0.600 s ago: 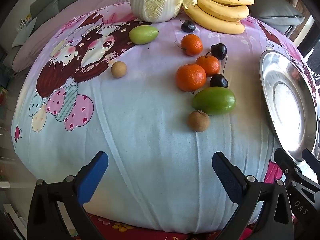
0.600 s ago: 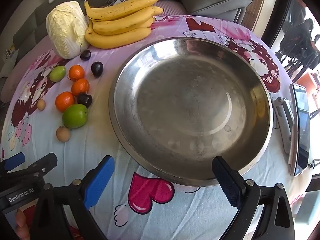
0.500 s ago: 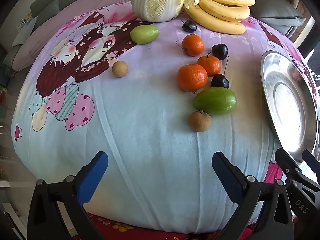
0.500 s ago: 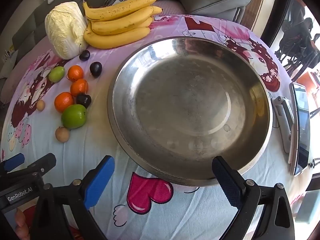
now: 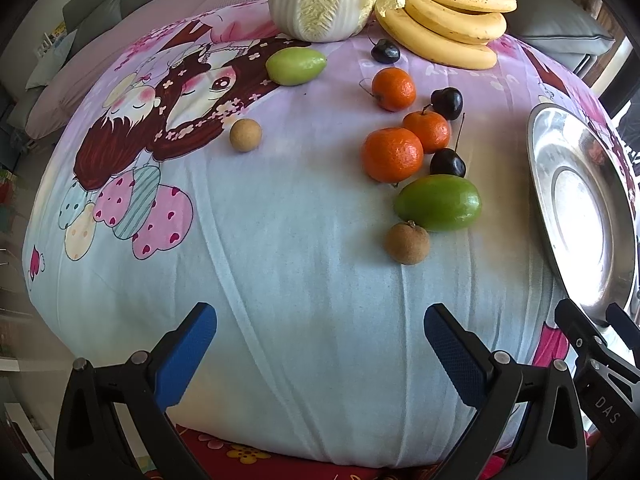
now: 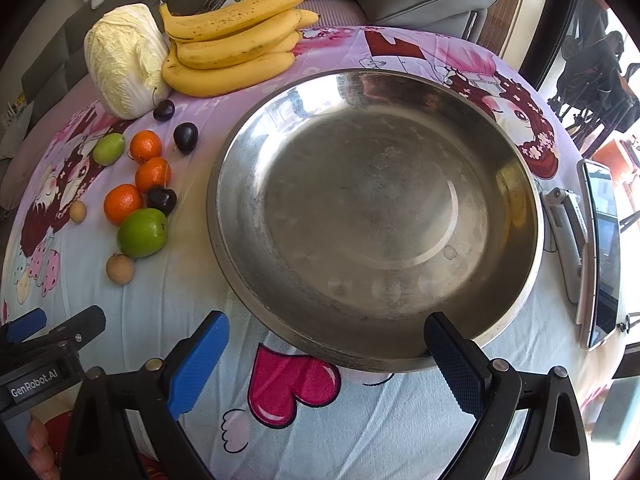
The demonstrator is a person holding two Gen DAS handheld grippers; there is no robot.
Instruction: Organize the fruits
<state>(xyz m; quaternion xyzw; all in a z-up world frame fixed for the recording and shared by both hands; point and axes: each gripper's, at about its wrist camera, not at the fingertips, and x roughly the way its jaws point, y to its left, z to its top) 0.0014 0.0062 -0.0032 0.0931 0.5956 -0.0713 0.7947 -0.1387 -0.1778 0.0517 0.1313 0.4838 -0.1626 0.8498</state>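
The fruits lie loose on the worktop's cloth, the longan nearest, ahead and right of the left gripper, jaws wide apart and empty; the right gripper, likewise agape, faces the bowl.

cabbage: top cropped | bowl: right rim cut (perhaps)

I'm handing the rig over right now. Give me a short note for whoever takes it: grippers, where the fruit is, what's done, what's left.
Left gripper: open, empty, above bare cloth.
Right gripper: open, empty, at the near rim of the round steel basin.
Fruit: all still on the cloth left of the basin: three orange mandarins, two green fruits, three dark cherries, two brown longans; yellow bananas at the back.
Done: nothing in the basin.
Left: presumably move the fruit in.
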